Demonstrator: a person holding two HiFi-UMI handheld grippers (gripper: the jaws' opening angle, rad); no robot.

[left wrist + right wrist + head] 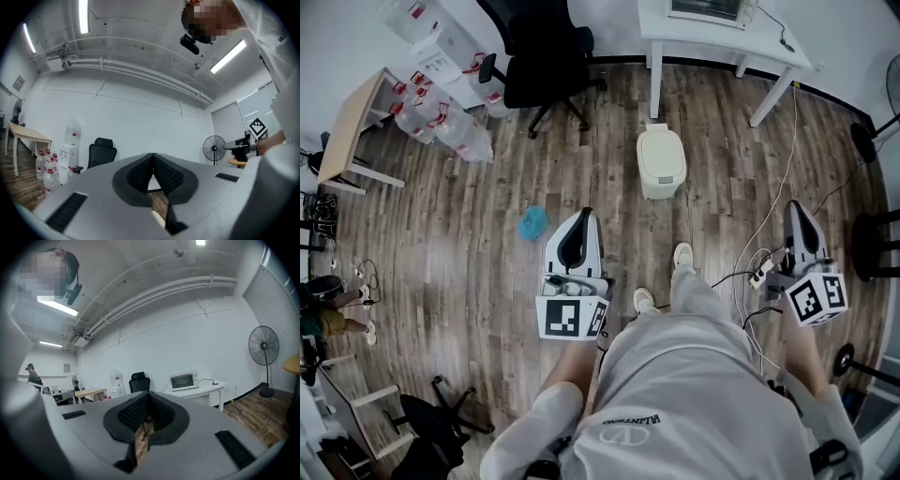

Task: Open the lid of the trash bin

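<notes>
On the wood-plank floor (441, 234), in front of the white bench (722, 42): cream trash bin (661, 187), lid (661, 155) down. Left of it, black office chair (546, 56); nearer, perhaps a crumpled blue scrap (533, 223). Left claw (584, 217) and right claw (793, 208) clenched on nothing, well apart from the bin.

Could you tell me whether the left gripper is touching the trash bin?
Apart. The head view shows wooden floor between the left gripper and the trash bin.
</notes>
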